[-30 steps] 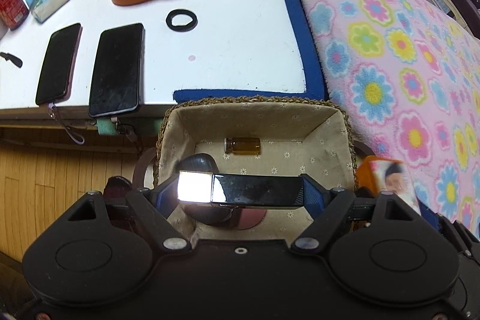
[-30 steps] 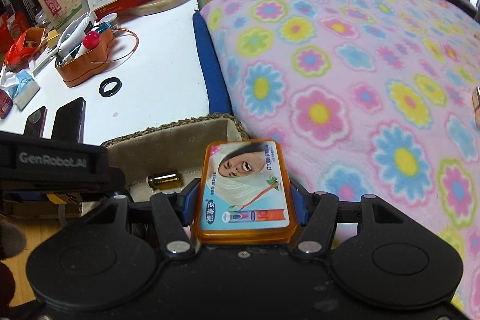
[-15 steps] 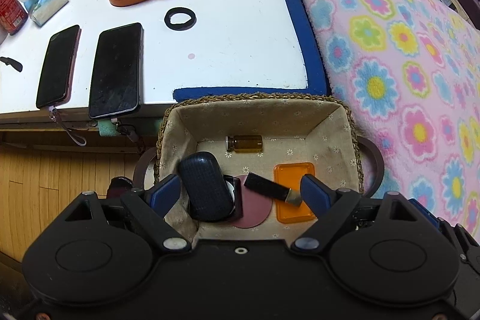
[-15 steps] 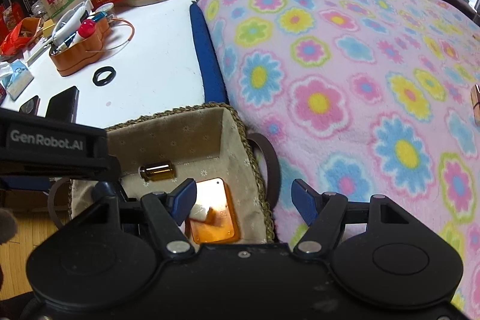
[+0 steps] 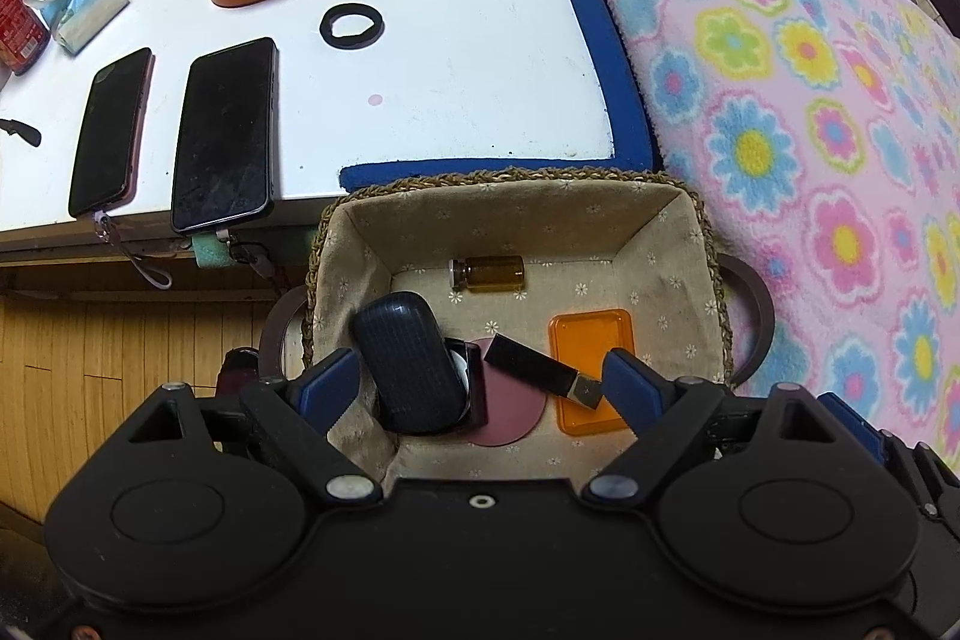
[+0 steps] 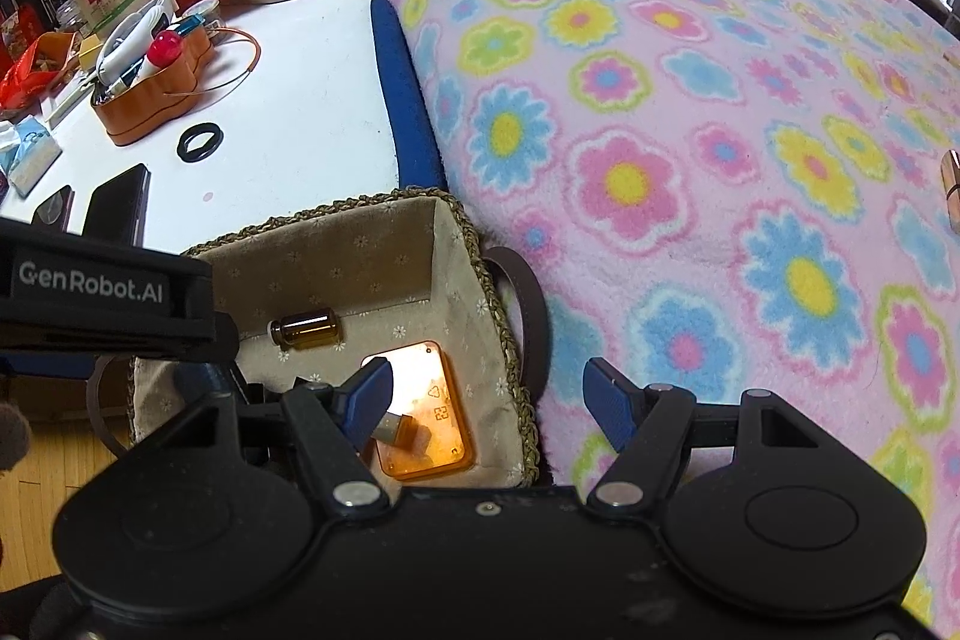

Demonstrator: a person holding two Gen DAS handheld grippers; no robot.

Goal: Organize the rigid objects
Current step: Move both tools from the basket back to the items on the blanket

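Beside white counter point(image 5: 468, 58) and flowered bed point(image 6: 690, 148), lined basket point(image 5: 666, 244) now holding just-released black stick point(image 5: 528, 363) and orange tin point(image 6: 447, 400), left tongs point(image 5: 480, 382) and right tongs point(image 6: 489, 400) spread empty above, ready for more.

In the right wrist view, the left gripper's black body hides the left part of the woven fabric-lined basket point(image 6: 480, 274). There we see only the metal plug of the black USB stick point(image 6: 393, 427) lying on the flat orange plastic case point(image 6: 441, 412), whose embossed marks are too small for us to read.
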